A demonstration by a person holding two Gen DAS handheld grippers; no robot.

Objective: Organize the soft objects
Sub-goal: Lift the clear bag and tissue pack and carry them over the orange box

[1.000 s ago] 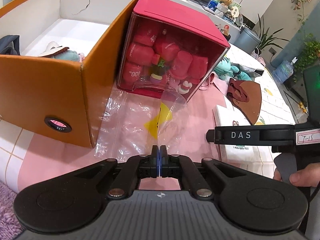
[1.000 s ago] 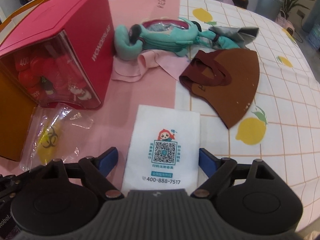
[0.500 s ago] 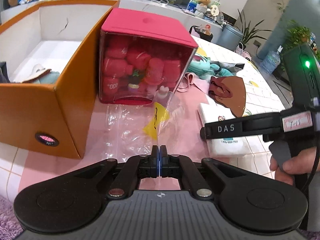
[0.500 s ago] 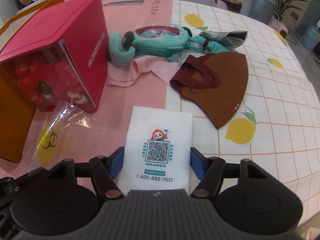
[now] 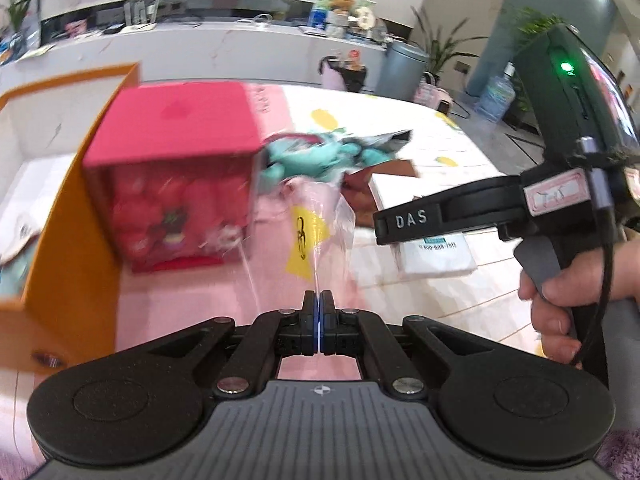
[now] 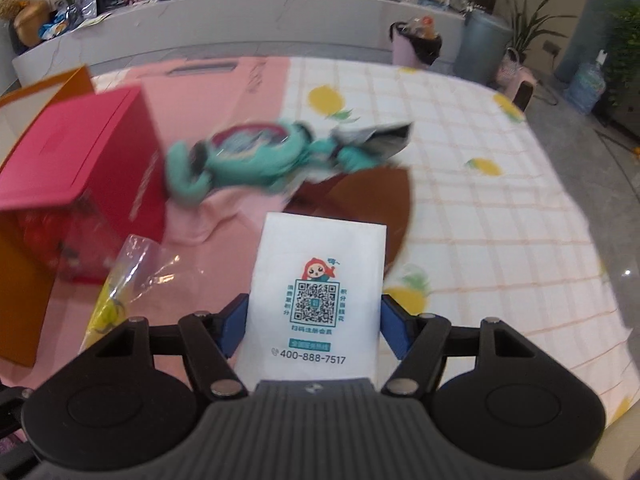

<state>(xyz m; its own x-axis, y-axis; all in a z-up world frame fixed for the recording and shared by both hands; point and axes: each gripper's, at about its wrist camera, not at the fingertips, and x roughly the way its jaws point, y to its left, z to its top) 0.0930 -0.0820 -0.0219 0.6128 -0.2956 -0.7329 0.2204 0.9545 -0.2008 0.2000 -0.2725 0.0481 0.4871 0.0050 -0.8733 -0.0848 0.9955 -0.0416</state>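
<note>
Tissue pack (image 6: 316,300) gripped at lower centre of the right wrist view; clear bag (image 5: 320,236) pinched at centre of the left.

Right gripper (image 6: 314,322) is seen part-open, its blue pads pressed to the pack's two sides. Left gripper (image 5: 319,316) is clamped fully shut on the bag's edge, the yellow label hanging beyond. Farther up, a brown cloth (image 6: 372,196) and a teal plush (image 6: 256,160) are blurred at mid-frame; a red box (image 6: 76,152) and an orange box (image 5: 80,200) are noted at left.
</note>
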